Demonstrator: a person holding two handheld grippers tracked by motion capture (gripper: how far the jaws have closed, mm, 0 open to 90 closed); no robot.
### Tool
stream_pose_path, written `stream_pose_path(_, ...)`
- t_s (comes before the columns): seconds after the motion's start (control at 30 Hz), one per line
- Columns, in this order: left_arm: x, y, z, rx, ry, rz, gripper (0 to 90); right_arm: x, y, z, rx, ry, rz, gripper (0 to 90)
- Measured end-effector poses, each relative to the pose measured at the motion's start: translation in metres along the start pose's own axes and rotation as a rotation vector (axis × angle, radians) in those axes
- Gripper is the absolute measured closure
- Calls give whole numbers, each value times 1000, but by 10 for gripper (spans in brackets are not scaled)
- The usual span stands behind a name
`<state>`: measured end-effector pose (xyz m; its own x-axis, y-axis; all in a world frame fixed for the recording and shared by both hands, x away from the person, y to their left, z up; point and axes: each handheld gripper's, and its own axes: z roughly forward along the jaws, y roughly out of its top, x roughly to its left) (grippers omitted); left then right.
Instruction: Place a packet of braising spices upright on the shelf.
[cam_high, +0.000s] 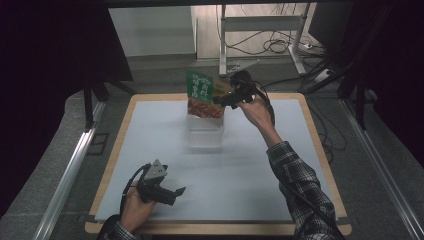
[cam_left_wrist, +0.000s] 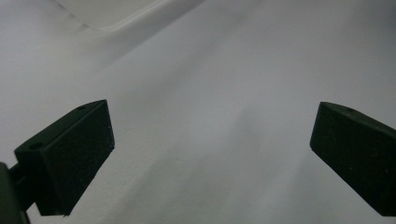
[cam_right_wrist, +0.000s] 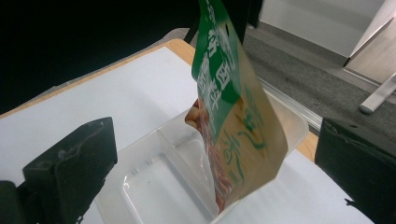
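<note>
A green and red snack bag (cam_high: 202, 92) stands upright at the far end of a clear plastic container (cam_high: 205, 135) in the middle of the table. My right gripper (cam_high: 220, 100) is at the bag's right side, open. In the right gripper view the bag (cam_right_wrist: 233, 116) stands between and beyond the wide-apart jaws of my right gripper (cam_right_wrist: 217, 128), its lower edge inside the container (cam_right_wrist: 154, 186). My left gripper (cam_high: 177, 192) rests low near the front left of the table, open and with nothing in it. In the left gripper view my left gripper (cam_left_wrist: 212, 109) looks across bare white surface.
A white mat (cam_high: 250, 175) covers the wooden table (cam_high: 320, 165). A corner of the clear container (cam_left_wrist: 116, 14) shows at the top of the left gripper view. Behind the table are a metal desk frame (cam_high: 260, 25) and cables on the floor.
</note>
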<state>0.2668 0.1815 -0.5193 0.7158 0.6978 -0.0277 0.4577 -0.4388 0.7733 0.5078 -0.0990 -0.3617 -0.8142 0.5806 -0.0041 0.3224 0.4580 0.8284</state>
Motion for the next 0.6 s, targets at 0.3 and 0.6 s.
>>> stream_pose_path(0.3, -1, 0, 1, 4, -3, 3, 0, 1, -14, -6, 5, -15, -7, 0)
stream_pose_path(0.6, -1, 0, 1, 7, -5, 5, 0, 4, -32, -15, 0, -4, -5, 0)
